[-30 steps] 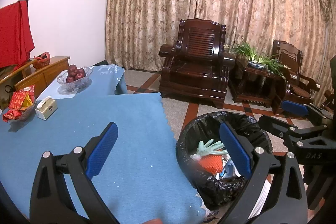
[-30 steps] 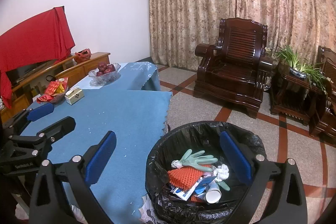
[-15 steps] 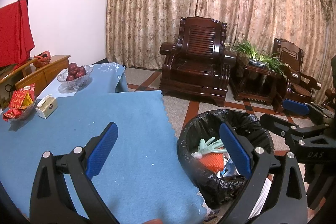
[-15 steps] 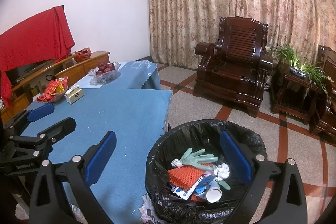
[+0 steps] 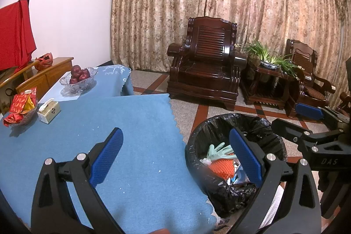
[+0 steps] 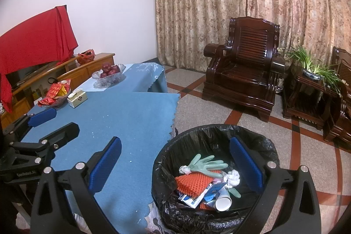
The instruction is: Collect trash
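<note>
A black-lined trash bin (image 6: 219,131) stands on the floor beside the blue-clothed table (image 6: 122,122). It holds a pale green glove (image 6: 207,165), an orange knitted piece (image 6: 194,183), a white paper cup (image 6: 223,203) and wrappers. The bin also shows in the left wrist view (image 5: 221,126). My right gripper (image 6: 175,163) is open and empty, above the bin's near left rim. My left gripper (image 5: 176,155) is open and empty, over the table's right edge. Each gripper shows in the other's view, the right (image 5: 307,122) and the left (image 6: 43,122).
On the table's far left stand a glass bowl of red fruit (image 5: 79,78), a tissue box (image 5: 48,110) and a bowl of red packets (image 5: 20,108). Small white specks dot the cloth. A dark wooden armchair (image 5: 207,63) and a plant stand (image 5: 266,80) lie beyond.
Both views have drifted slightly; the grippers stay open and empty, and the bin's contents are unchanged.
</note>
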`<state>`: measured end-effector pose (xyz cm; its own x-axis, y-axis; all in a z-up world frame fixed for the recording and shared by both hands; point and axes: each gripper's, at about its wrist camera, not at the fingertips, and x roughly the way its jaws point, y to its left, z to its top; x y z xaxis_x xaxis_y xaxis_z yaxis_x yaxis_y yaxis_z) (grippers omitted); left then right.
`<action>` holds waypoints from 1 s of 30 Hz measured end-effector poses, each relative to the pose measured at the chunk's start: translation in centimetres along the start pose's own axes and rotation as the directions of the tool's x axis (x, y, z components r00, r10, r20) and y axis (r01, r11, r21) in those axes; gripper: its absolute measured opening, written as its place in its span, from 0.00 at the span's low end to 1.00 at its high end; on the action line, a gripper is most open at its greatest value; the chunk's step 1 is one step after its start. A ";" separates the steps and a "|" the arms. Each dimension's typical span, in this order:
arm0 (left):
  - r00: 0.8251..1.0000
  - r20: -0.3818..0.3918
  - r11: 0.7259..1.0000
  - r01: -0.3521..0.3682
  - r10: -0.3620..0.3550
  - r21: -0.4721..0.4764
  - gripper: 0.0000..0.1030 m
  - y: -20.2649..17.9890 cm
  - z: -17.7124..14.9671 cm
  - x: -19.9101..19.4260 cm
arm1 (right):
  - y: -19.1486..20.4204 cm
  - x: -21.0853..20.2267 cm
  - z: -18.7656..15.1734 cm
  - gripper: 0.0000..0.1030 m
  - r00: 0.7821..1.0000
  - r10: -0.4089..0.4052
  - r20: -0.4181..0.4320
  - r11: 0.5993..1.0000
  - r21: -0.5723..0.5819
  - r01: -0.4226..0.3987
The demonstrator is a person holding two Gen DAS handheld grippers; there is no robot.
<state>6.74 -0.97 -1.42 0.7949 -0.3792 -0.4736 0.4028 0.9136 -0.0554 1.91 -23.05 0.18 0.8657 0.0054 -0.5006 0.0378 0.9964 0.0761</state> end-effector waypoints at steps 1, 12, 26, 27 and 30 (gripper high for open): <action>1.000 0.000 1.000 0.000 0.000 0.000 0.92 0.0 0.0 0.0 | -0.1 0.0 0.1 0.94 1.000 0.001 0.000 1.000 0.000 -0.001; 1.000 -0.001 1.000 -0.001 0.001 0.001 0.92 -0.1 0.1 -0.1 | -0.1 0.0 0.0 0.94 1.000 0.001 -0.001 1.000 0.000 -0.001; 1.000 -0.005 1.000 -0.001 0.001 0.001 0.92 -0.1 -0.1 0.0 | -0.2 -0.1 0.0 0.94 1.000 0.001 -0.004 1.000 0.001 -0.001; 1.000 -0.006 1.000 0.000 0.000 0.001 0.92 0.0 -0.2 -0.1 | -0.1 -0.1 -0.1 0.94 1.000 0.002 -0.004 1.000 0.001 -0.002; 1.000 -0.007 1.000 0.000 0.000 0.002 0.92 -0.1 -0.3 -0.1 | -0.1 -0.1 -0.1 0.94 1.000 0.001 -0.007 1.000 0.001 -0.001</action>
<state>6.43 -1.00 -1.64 0.7916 -0.3781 -0.4800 0.4035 0.9134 -0.0541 1.77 -23.16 0.15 0.8623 0.0072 -0.5063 0.0375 0.9962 0.0780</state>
